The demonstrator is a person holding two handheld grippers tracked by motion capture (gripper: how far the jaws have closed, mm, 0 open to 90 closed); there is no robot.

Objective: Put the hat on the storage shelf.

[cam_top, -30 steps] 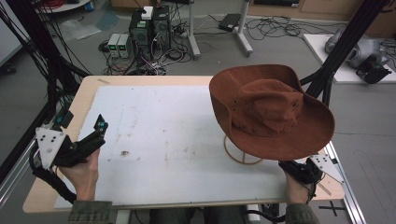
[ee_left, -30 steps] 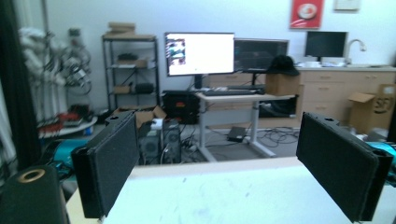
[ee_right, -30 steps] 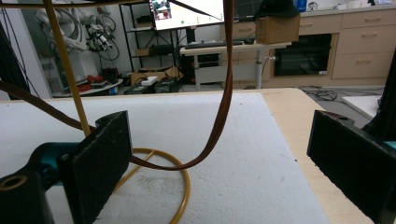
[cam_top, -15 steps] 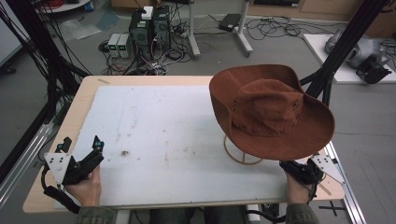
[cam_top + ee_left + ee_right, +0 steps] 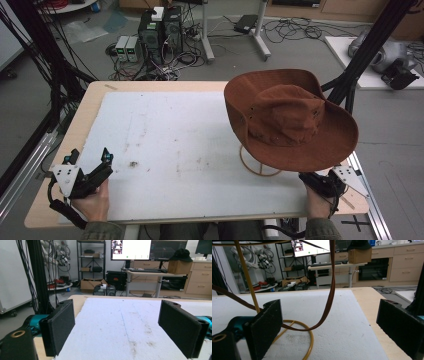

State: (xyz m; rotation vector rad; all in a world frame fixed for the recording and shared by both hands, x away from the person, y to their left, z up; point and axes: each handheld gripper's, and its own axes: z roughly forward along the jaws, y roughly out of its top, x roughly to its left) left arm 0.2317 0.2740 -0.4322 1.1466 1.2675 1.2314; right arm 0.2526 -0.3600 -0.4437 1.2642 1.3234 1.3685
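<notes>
Brown cowboy hat on wire stand, apparently untouched; left tongs and right tongs both apart on counter.

Surface: light wooden top, covered over most of its area by a white foam sheet bearing faint brown scuffs and one small dark speck near its left front.

Floor beyond the far edge: two black computer towers standing side by side, two small pale boxes just to their left, and loose black cables spread across the grey floor.

Frame: black struts rising at the right; an aluminium rail along the left edge.

Background, left gripper view: a lit monitor, a desk with keyboard, wooden drawer units, a metal shelf rack, a cardboard box.
</notes>
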